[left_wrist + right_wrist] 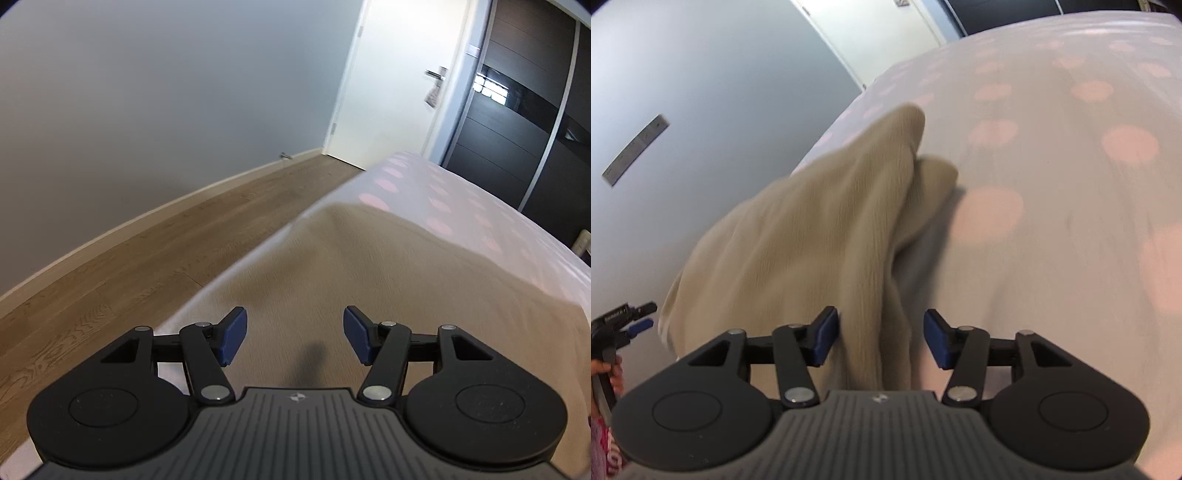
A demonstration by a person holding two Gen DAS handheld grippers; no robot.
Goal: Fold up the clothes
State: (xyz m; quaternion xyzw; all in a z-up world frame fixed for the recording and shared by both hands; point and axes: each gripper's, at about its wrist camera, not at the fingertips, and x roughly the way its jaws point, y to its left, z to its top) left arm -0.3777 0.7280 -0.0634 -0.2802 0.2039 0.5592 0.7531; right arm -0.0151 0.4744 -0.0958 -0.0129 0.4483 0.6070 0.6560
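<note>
In the left wrist view, a wooden floor (122,266) is being shown at the left, running along a grey wall (166,92) to a white door (399,92) at the far end. A bed (480,221), covered in a white sheet with pink dots, is being shown to the right of the floor. A beige cloth (351,266) is being spread flat along the bed's left edge, reaching to its far-left corner. The left tongs (295,338) are being held open above this cloth, with nothing between the blue pads (232,336); whether the cloth is being touched cannot be told.

In the right wrist view, the left tongs (641,317) are being seen at the far left edge, held by a hand (607,373). The cloth (820,236) is being bunched into raised folds near the bed's (1071,184) left edge, with two rounded peaks pointing toward the far end. The right tongs (881,338) are being held open, and a hanging fold of the cloth is being straddled by them: the left pad (825,338) is being pressed against the fold, while the right pad (936,339) is being kept apart from it. The bed to the right of the cloth is being left uncovered.
</note>
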